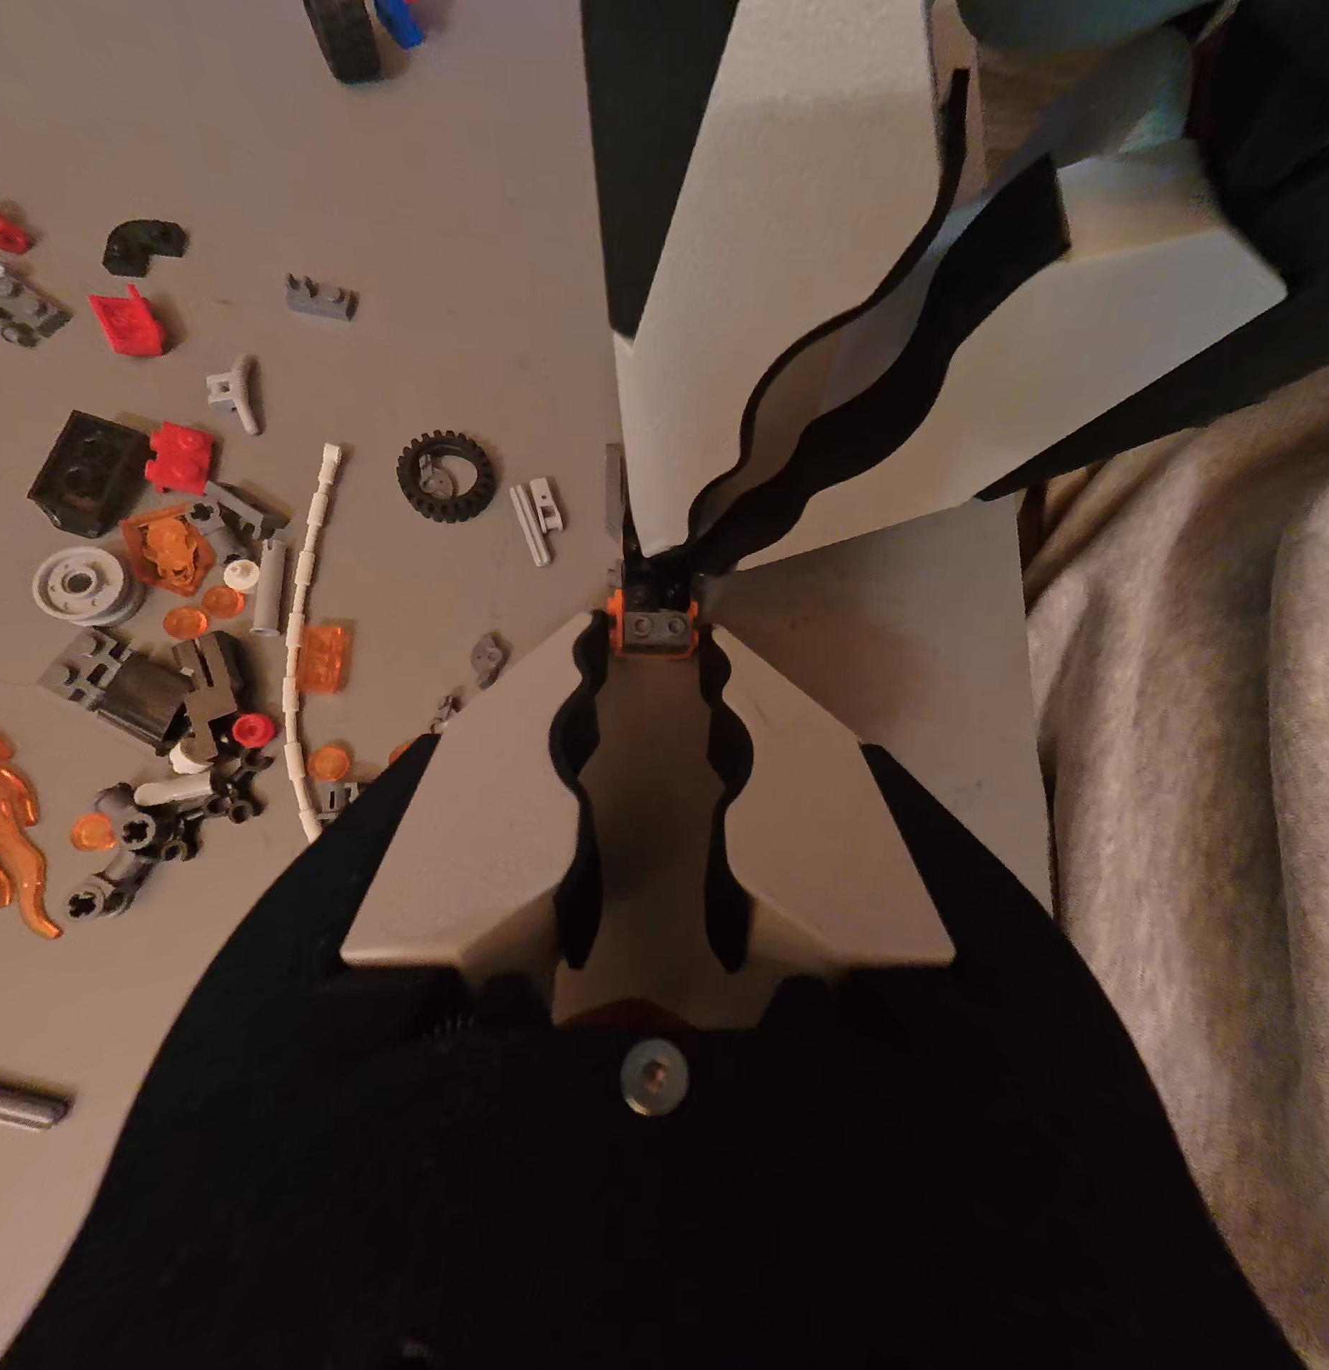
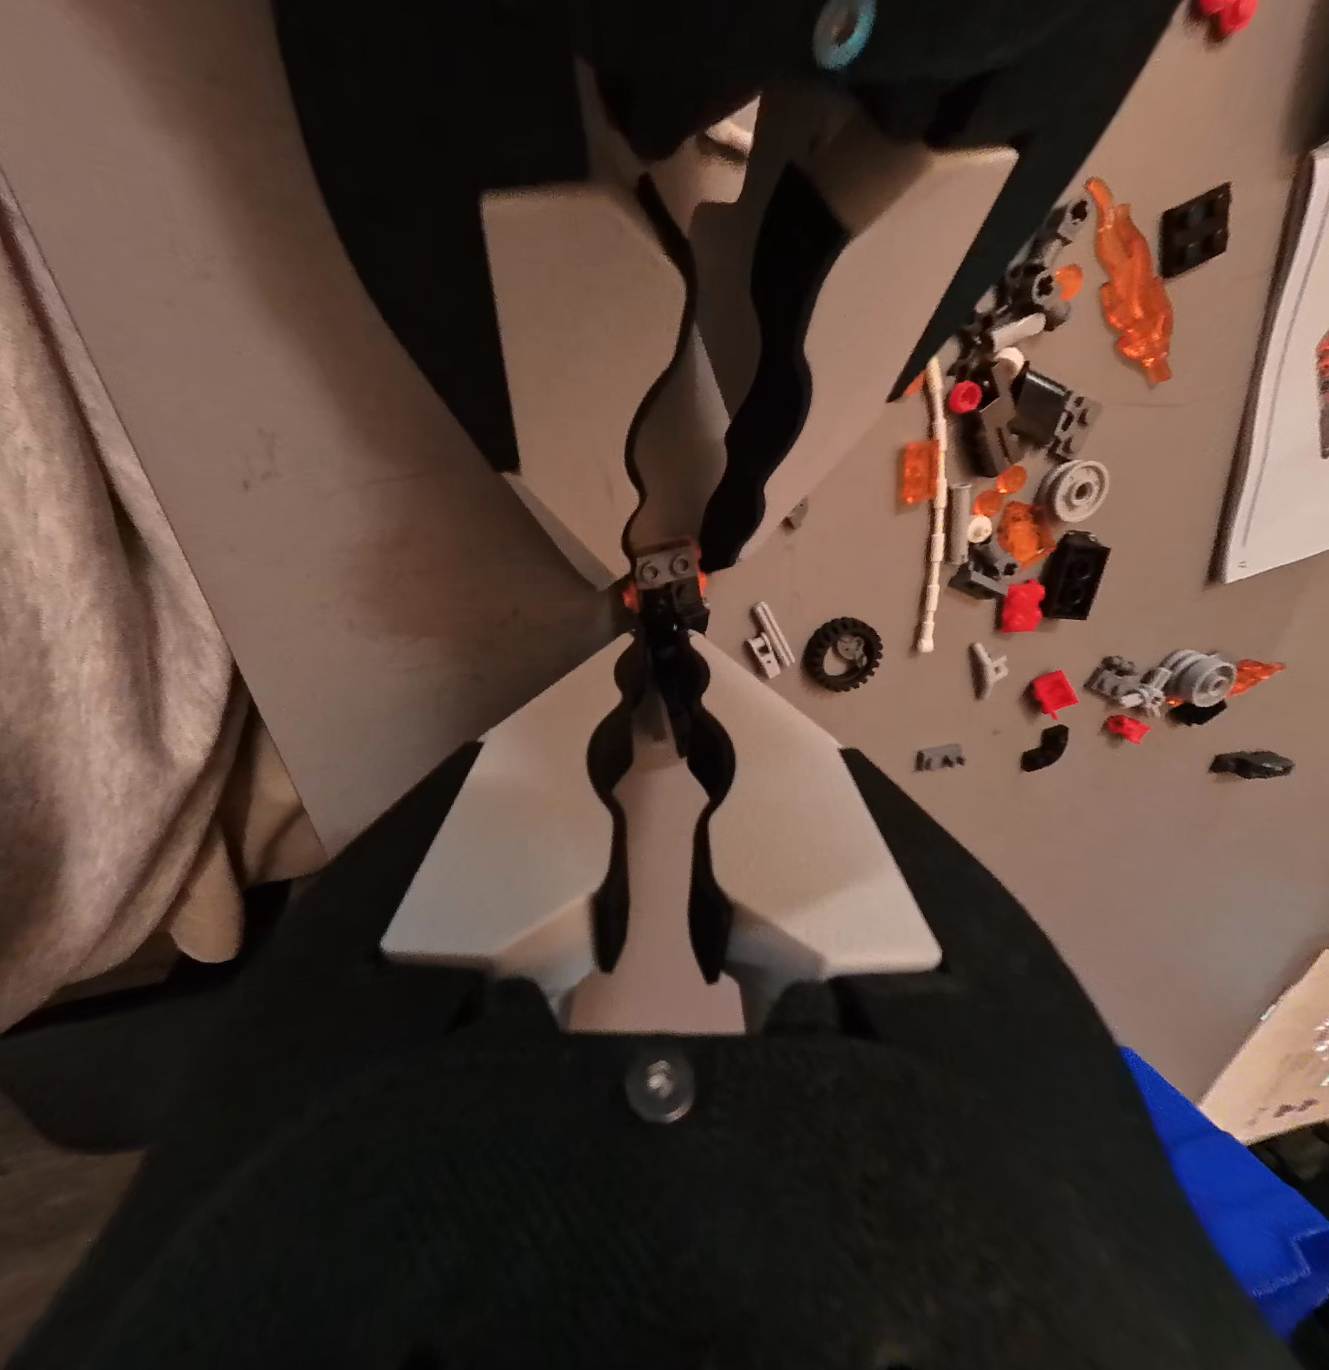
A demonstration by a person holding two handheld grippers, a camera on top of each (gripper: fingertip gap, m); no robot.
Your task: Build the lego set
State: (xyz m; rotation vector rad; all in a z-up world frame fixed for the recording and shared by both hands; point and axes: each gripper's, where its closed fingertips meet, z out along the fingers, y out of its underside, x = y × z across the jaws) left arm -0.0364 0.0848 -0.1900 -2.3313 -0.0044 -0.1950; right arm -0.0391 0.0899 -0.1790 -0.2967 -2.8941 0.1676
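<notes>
A small lego assembly [image 1: 653,626], with a grey two-stud plate, orange sides and a black part behind, hangs in the air between both grippers. My left gripper [image 1: 650,631] is shut on its grey and orange end. My right gripper [image 1: 669,554] comes in from the upper right, tip to tip with the left. In the right wrist view my right gripper [image 2: 665,646] is shut on the black end of the assembly [image 2: 665,572], and the left gripper [image 2: 669,552] holds the grey end from above.
Loose pieces lie on the beige table [image 1: 461,222]: a small black tyre [image 1: 445,474], a white ribbed hose [image 1: 309,630], an orange flame [image 1: 9,823], a grey wheel hub [image 1: 79,586], and red and black bricks. An instruction booklet [image 2: 1292,371] lies beyond them. Grey cloth [image 1: 1203,741] borders the table. Only a small space, under 4 cm, lies between the two pairs of fingers.
</notes>
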